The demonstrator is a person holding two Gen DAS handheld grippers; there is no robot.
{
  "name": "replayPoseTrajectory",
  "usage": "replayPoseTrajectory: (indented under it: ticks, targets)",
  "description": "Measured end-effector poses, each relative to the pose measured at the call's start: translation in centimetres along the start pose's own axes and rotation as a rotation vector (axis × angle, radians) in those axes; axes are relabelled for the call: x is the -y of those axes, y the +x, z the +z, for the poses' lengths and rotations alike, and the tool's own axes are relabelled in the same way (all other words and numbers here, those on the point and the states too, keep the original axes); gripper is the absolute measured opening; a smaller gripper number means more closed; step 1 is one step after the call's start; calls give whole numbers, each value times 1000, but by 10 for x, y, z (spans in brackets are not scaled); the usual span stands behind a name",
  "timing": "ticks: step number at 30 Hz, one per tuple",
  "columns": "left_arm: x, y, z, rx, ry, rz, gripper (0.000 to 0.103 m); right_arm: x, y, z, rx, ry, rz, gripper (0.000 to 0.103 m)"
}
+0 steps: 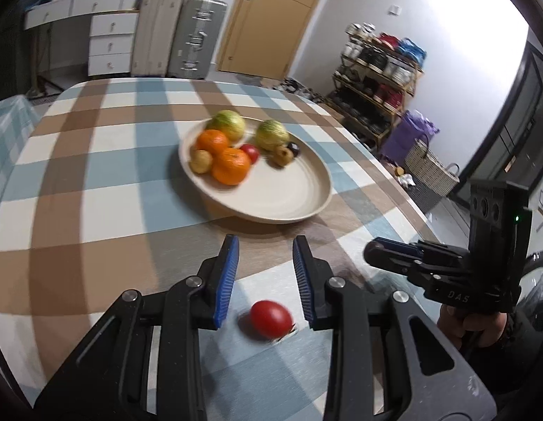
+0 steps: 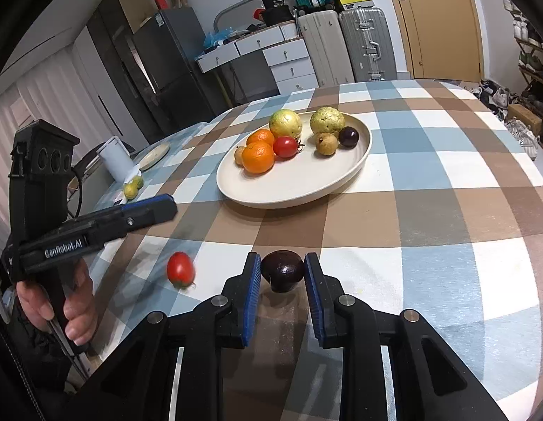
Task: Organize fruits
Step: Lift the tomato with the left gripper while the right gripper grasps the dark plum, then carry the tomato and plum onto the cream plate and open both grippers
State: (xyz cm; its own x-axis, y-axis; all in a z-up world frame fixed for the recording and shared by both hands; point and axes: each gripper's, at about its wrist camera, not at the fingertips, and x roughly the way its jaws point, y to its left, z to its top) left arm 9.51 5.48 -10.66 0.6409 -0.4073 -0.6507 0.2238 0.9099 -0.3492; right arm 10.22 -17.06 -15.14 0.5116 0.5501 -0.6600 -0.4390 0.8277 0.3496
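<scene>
Left gripper (image 1: 266,277) spread wide above the checked tablecloth (image 1: 96,175), loose tomato (image 1: 271,318) lying between its blue pads, touching neither. Right gripper (image 2: 282,293) parted around a dark fruit (image 2: 282,269), possibly an avocado, pads close on both sides though contact hard to tell. Beyond both, cream plate (image 2: 306,189) holding two oranges, two green-yellow fruits, a second tomato, small brown and dark purple pieces.
</scene>
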Motion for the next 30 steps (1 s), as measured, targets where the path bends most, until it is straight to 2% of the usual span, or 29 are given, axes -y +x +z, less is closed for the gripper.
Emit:
replayPoseTrajectory:
  ticks: [2,3,5,8,14,16,18,24,30]
  targets:
    - [-6,-1,-4,-22,-26,-16,30,1,0,0,6,6,13,26]
    - [-6,-1,-8,-37,-28,-21,38,2,0,-1,7,7,15,26]
    - [-1,6,-17,-75,-9,-15,45,3,1,-1,9,12,19,26]
    - [7,15,-29,-104,37,1,45,5,1,-2,13,19,25,26]
    - [5,31,-43,-148,41,-4,45,4,0,-6,14,18,32,26]
    - [1,32,-44,-149,25,-8,43,4,-1,-6,18,15,39,26]
    - [-2,35,-44,-157,19,-16,28,5,-1,-7,20,15,39,26]
    - [6,30,-42,-137,57,-14,28,5,0,-7,15,14,36,26]
    - [17,22,-17,-83,91,-17,28,5,1,0,21,5,46,26]
